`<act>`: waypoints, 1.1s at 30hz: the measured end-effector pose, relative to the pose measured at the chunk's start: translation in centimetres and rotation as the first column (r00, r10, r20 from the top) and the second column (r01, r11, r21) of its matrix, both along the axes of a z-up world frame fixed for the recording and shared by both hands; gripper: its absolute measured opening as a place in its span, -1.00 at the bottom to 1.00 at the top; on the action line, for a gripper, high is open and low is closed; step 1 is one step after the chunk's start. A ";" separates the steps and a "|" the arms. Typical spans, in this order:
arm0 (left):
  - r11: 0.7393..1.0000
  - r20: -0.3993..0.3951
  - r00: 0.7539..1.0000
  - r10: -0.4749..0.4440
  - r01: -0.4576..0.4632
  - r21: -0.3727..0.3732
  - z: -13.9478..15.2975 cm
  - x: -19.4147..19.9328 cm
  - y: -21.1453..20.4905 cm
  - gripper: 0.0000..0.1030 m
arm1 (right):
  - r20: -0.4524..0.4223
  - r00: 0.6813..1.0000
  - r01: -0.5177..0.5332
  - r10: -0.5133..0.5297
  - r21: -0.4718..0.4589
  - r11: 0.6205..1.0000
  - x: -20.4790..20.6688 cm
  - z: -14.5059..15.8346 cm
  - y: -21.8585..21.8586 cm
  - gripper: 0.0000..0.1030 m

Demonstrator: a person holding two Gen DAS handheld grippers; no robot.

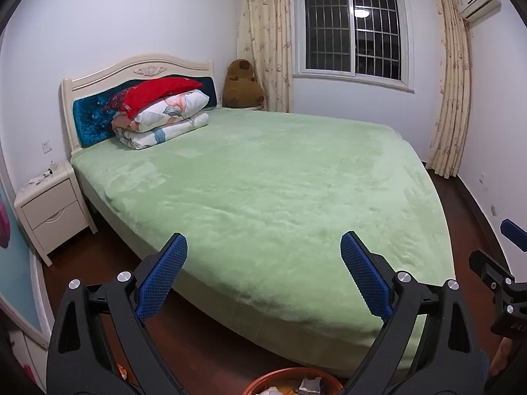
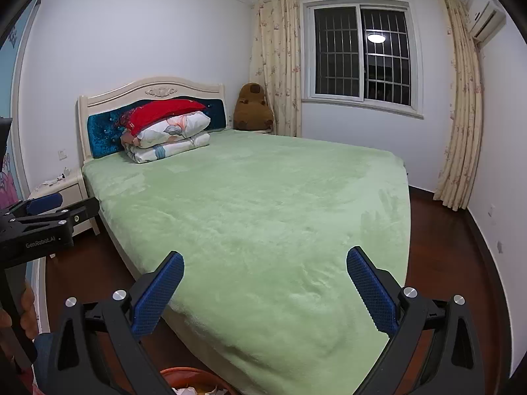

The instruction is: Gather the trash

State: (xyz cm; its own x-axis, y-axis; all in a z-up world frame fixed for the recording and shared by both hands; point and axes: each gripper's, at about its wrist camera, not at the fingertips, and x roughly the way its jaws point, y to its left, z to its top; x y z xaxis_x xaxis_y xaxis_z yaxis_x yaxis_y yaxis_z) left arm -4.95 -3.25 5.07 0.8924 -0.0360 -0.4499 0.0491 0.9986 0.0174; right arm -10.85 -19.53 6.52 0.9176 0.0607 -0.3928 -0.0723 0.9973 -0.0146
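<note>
bedroom scene, both grippers held above the floor at the foot corner of the bed (image 1: 263, 181). left gripper (image 1: 263, 247) has its blue-padded jaws spread wide with nothing between them; the green bedspread (image 1: 296, 197) shows through the gap. right gripper (image 2: 265, 263) is the same, jaws wide apart and holding nothing.

trash sits in an orange basket (image 1: 263, 378) at the very bottom edge of the left view, directly under the left gripper, with crumpled white paper (image 1: 309, 385) visible inside. in the right view the same basket rim (image 2: 184, 373) peeks in at the bottom, just left of centre, with scraps of paper inside it. a small orange-and-white scrap (image 1: 122, 372) lies on the dark wood floor (image 1: 204, 339) beside the left finger's frame; what it is cannot be told.

folded quilts (image 1: 164, 121) with a red pillow (image 1: 158, 92) on top are stacked against the headboard. a brown plush toy (image 1: 242, 85) sits in the far corner by the curtain (image 1: 266, 39), and a cream nightstand (image 1: 52, 207) stands left of the bed.
</note>
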 end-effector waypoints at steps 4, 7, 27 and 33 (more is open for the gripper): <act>1.000 0.006 1.000 0.006 -0.006 0.013 0.1 0.0 -0.1 0.78 | 0.005 1.000 0.000 0.000 0.003 1.000 -0.1 0.2 -0.1 0.89; 1.000 0.003 1.000 0.006 -0.006 0.016 0.2 0.1 -0.2 0.78 | 0.005 1.000 0.002 -0.002 0.002 1.000 -0.2 0.3 -0.2 0.89; 1.000 0.002 1.000 0.008 -0.008 0.019 0.4 0.1 0.2 0.79 | -0.007 1.000 -0.009 0.009 -0.001 1.000 -0.5 0.4 0.3 0.89; 1.000 0.004 1.000 0.012 -0.012 0.018 0.3 -0.1 0.2 0.79 | -0.012 1.000 -0.010 0.010 -0.003 1.000 -0.4 0.3 0.5 0.89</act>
State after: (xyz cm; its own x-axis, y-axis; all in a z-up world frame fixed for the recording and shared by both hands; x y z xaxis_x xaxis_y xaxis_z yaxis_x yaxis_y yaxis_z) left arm -5.02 -3.07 5.33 0.8945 -0.0176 -0.4467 0.0374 0.9987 0.0357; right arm -11.26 -19.04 6.78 0.9122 0.0690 -0.4039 -0.0827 0.9964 -0.0166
